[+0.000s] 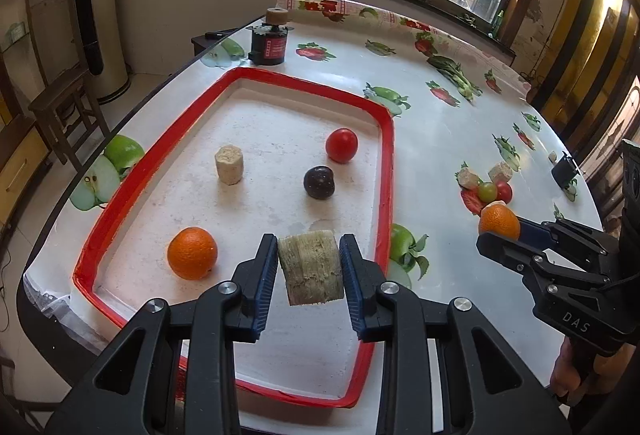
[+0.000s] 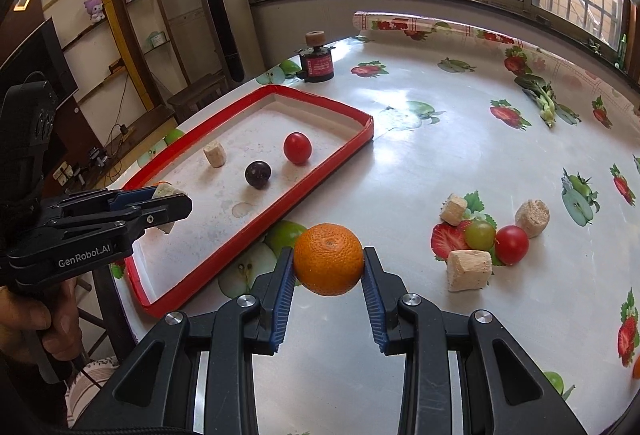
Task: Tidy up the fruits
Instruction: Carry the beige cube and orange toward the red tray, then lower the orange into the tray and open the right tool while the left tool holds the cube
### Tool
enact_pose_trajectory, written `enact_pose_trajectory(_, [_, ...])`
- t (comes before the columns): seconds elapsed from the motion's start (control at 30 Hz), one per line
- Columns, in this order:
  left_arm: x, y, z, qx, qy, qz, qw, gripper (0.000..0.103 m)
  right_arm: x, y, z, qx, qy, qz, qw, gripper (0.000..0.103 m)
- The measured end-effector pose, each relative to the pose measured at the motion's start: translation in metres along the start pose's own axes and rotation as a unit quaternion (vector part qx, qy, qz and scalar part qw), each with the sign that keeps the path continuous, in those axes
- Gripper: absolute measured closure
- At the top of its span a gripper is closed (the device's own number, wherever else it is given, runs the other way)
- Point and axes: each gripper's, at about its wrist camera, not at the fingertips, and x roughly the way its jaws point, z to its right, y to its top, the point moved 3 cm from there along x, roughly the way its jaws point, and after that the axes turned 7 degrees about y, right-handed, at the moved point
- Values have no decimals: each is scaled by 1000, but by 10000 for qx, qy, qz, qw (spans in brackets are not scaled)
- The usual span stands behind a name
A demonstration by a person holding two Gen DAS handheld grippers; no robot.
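Left gripper (image 1: 308, 267) is clamped on the fibrous cane chunk (image 1: 311, 267) above the red-rimmed tray (image 1: 387, 171), right gripper (image 2: 328, 267) pinches an orange (image 2: 328, 259) outside it over the table (image 2: 440, 163), so you probably mean both loads to join the tray's fruit.

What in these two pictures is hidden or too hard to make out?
- Orange in the tray: right wrist view, only a sliver shows behind the left gripper.
- Orange thing at the table edge: right wrist view, cut off by the picture's rim.
- Label on the black and red canister: left wrist view, too small to read.
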Motion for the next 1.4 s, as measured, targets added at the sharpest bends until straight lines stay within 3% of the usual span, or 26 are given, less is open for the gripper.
enact_pose_trajectory(0.7, [13,18,-91,-726,560,46,9958,74,62,36,-74,-518,698,-256,9959,70])
enact_pose_trajectory(1.4, [71,27,-84,-586,603,-478,9953,73,116,25,-84,-598,851,-806,9913,68])
